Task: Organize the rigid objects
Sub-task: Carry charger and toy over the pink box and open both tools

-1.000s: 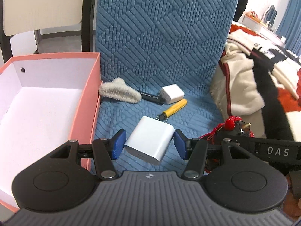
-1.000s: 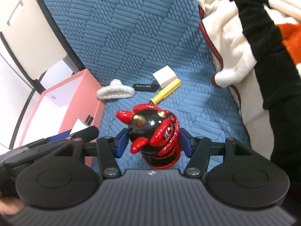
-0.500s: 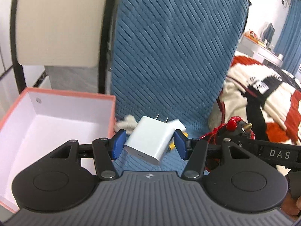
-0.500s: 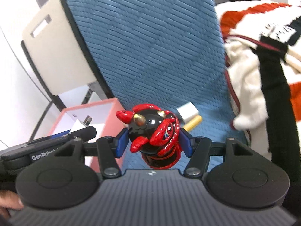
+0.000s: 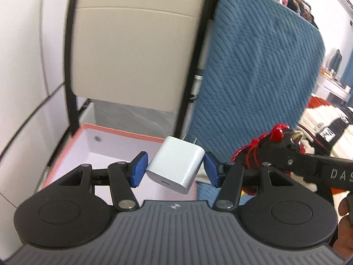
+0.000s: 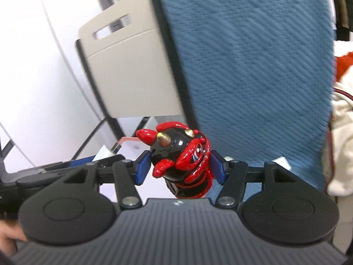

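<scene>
My left gripper [image 5: 175, 169] is shut on a white plug charger [image 5: 176, 164], prongs pointing away, held in the air over the near right corner of an open pink box [image 5: 123, 132] with a white inside. My right gripper [image 6: 179, 167] is shut on a black and red horned figurine [image 6: 179, 158], lifted off the blue cushion [image 6: 253, 66]. That figurine [image 5: 280, 141] also shows at the right of the left wrist view, beside the charger. In the right wrist view the left gripper's fingers [image 6: 83, 161] and the charger [image 6: 103, 153] appear at the left, in front of the box's corner [image 6: 130, 140].
A beige folding chair back [image 5: 136, 50] stands behind the box against a white wall. A cream, black and red blanket [image 5: 326, 121] lies to the right of the cushion. A small white block [image 6: 283, 162] rests low on the cushion. A hand [image 5: 344, 225] grips the right tool.
Both grippers have risen and swung left with their loads. The cushion's small items have dropped out of view, and the box and chair back now fill the left wrist view.
</scene>
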A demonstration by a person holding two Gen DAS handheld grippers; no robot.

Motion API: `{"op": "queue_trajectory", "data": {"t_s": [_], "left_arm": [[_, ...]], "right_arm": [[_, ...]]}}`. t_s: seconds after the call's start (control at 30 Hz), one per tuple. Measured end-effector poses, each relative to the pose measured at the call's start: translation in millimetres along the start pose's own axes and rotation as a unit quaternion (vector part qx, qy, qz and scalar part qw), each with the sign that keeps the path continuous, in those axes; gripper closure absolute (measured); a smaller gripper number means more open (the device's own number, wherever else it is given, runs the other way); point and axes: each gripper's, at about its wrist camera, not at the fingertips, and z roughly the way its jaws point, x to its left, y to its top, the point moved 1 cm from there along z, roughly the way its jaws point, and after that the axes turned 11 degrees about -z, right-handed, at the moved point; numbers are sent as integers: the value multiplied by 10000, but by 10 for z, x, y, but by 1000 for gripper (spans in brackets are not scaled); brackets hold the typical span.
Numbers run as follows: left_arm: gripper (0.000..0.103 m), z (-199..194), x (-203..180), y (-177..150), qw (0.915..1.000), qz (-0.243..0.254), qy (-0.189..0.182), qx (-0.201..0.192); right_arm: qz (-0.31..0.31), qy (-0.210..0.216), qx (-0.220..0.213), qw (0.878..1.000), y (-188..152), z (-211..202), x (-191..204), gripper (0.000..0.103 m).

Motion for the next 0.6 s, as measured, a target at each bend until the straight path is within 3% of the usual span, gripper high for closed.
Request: {"op": "queue_trajectory", "data": {"t_s": [0.3, 0.6], "left_arm": [[41, -56, 656, 52, 9990, -291, 332, 68], [41, 281, 1233, -207, 9951, -498, 629, 570]], "right_arm": [[-201, 441, 337, 9983, 6, 444, 625, 42], [-261, 418, 1131, 9924, -417, 1084, 822, 42]]}}
